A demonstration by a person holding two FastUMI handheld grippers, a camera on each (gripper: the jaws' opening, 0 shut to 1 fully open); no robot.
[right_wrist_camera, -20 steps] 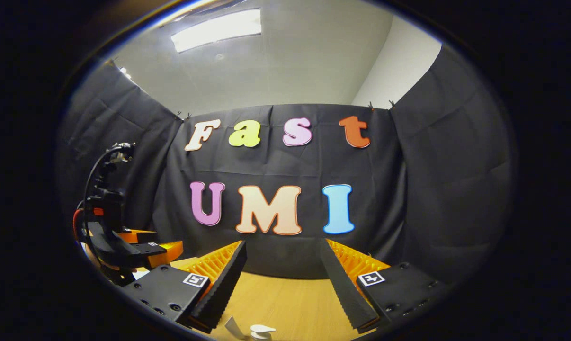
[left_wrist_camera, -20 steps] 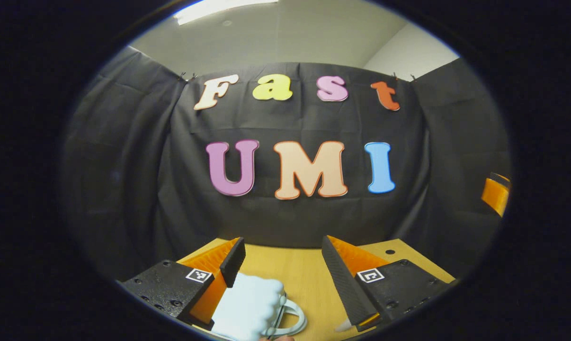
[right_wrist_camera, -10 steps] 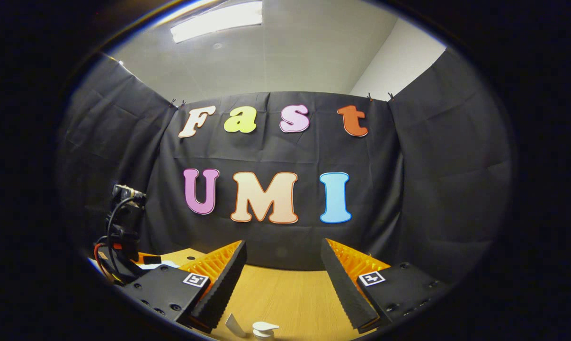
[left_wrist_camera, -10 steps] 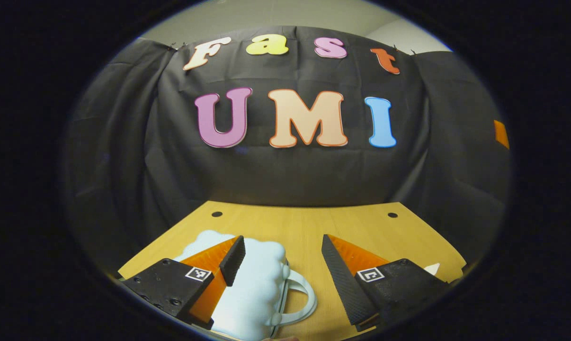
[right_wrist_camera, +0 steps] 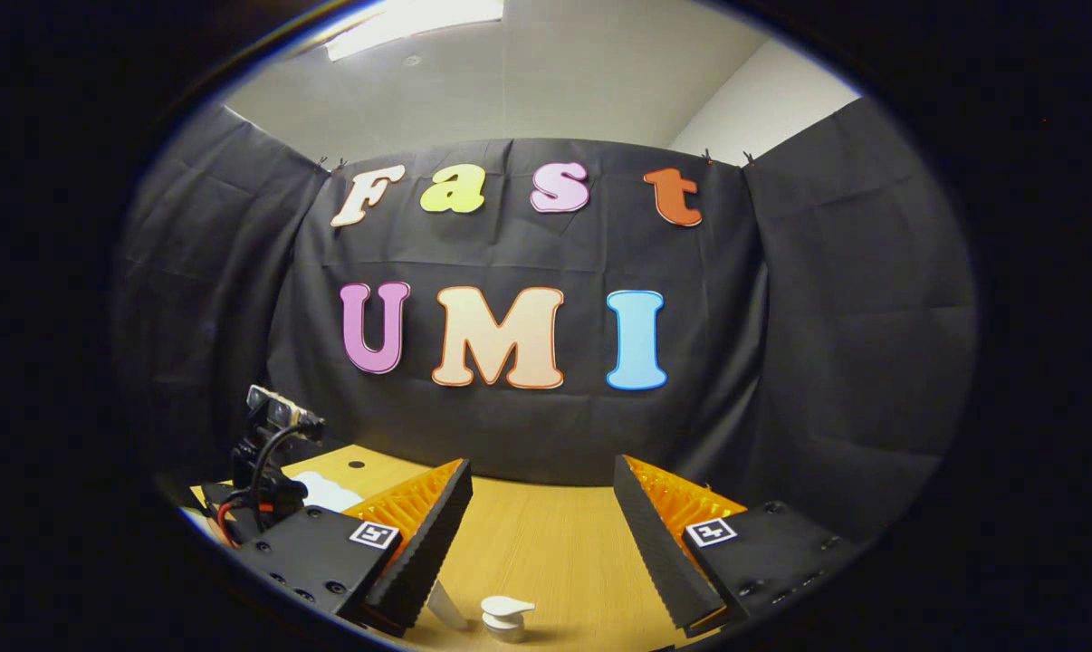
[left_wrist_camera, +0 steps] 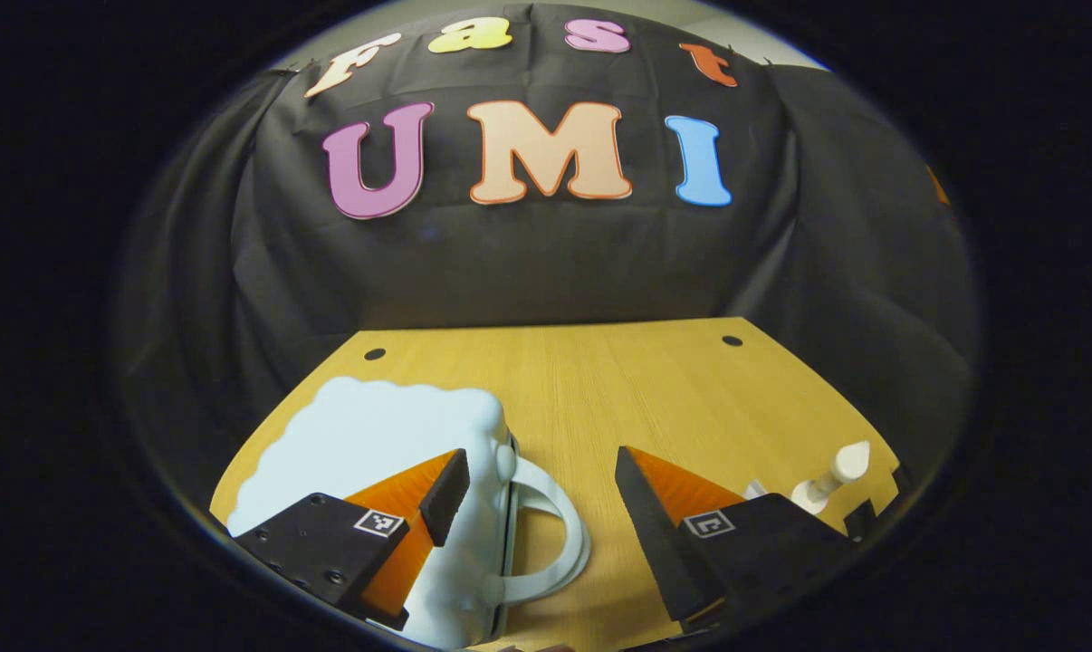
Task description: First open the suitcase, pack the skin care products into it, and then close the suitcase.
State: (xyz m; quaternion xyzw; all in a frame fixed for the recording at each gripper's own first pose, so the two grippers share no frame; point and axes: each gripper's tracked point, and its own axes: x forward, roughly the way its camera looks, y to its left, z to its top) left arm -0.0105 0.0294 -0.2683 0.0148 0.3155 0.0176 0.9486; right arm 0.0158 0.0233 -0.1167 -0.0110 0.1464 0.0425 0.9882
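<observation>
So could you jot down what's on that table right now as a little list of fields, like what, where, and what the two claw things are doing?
surface: wooden table
suitcase: pale, cloud-shaped suitcase lying closed at the table's left, looped handle facing right
skin care: white pump bottle at the table's right edge
left gripper: open, low over the suitcase, handle between its fingers, not gripped
right gripper: open, empty, above a pump bottle
task stage: suitcase not yet opened

pale suitcase point(left_wrist_camera: 374, 444) closed, white pump bottle point(right_wrist_camera: 504, 618) upright
</observation>
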